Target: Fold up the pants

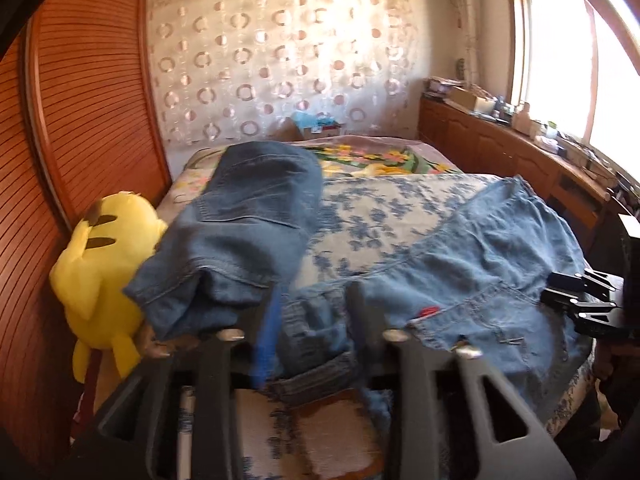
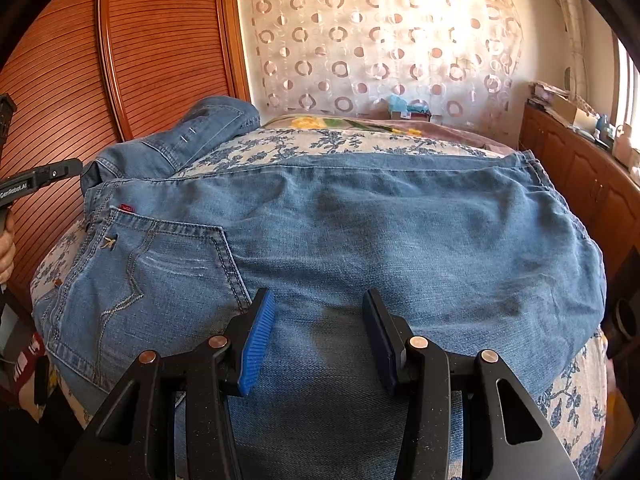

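Blue jeans [image 2: 360, 232] lie spread across the bed, seat and back pocket [image 2: 148, 264] toward me, also in the left wrist view [image 1: 492, 248]. One leg [image 1: 240, 236] is lifted and draped at the left. My left gripper [image 1: 314, 320] has its jaws apart with bunched denim [image 1: 316, 344] between them; the view is blurred, so I cannot tell if it grips. My right gripper [image 2: 318, 340] is open, its blue pad [image 2: 258, 344] just above the denim; it also shows in the left wrist view [image 1: 580, 300]. The left gripper's body [image 2: 36, 184] shows at the far left.
A yellow plush toy [image 1: 100, 276] sits at the bed's left edge by the wooden slatted wardrobe [image 1: 80, 120]. The bedspread [image 1: 372, 216] is floral. A wooden cabinet [image 1: 500, 148] with clutter runs along the right under the window. A box [image 2: 408, 110] stands beyond the bed.
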{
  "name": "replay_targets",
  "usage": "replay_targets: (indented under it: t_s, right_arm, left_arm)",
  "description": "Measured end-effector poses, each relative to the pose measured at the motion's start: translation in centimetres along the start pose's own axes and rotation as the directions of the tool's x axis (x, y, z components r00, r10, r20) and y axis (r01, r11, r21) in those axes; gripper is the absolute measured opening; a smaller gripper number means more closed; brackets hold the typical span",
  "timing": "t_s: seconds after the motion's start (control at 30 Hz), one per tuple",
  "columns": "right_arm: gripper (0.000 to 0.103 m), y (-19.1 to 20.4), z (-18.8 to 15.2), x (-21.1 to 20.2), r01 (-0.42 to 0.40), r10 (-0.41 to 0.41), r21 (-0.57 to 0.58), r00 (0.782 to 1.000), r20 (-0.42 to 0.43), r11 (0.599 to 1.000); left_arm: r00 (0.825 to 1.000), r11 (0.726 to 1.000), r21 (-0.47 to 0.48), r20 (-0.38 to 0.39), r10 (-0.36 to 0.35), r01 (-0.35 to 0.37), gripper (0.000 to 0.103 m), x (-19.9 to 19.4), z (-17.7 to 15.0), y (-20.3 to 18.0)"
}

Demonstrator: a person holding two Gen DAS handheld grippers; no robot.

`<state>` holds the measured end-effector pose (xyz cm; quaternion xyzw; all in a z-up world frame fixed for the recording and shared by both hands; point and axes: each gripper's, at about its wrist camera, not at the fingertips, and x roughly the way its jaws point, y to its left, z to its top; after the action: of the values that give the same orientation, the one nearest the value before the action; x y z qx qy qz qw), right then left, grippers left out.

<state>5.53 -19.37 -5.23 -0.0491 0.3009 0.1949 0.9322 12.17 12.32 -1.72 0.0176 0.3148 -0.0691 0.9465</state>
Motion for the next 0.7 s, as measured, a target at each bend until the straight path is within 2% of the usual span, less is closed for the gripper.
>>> replay_targets:
  t_s: [0.03,0.1,0.17,0.37,0.7]
  right_arm:
    - [0.048,0.0,0.0,0.0,0.001,-0.001,-0.001,1.0,0.0,1.0]
    - [0.048,0.0,0.1,0.0,0.001,-0.001,-0.001,1.0,0.001,1.0]
    - [0.048,-0.1,0.0,0.0,0.0,0.0,0.0,1.0,0.002,1.0]
    - [0.048,-0.1,0.0,0.0,0.0,0.0,0.001,1.0,0.003,1.0]
    - [0.048,-0.1,-0.1,-0.3,0.009,-0.009,-0.002,1.0,0.011,1.0]
  left_arm:
    - [1.0,1.0,0.005,-0.002,-0.021,0.021,0.051,0.2,0.0,-0.6]
    - [0.999,0.999,0.01,-0.018,-0.044,0.044,0.064,0.5,-0.1,-1.5]
    - [0.996,0.997,0.014,-0.036,-0.079,0.08,0.071,1.1,-0.3,-2.6]
    - [0.989,0.99,0.038,-0.066,-0.13,0.133,0.073,2.3,-0.7,-5.8]
    - [0.986,0.985,0.08,-0.083,-0.144,0.15,0.073,4.0,-1.2,-8.6]
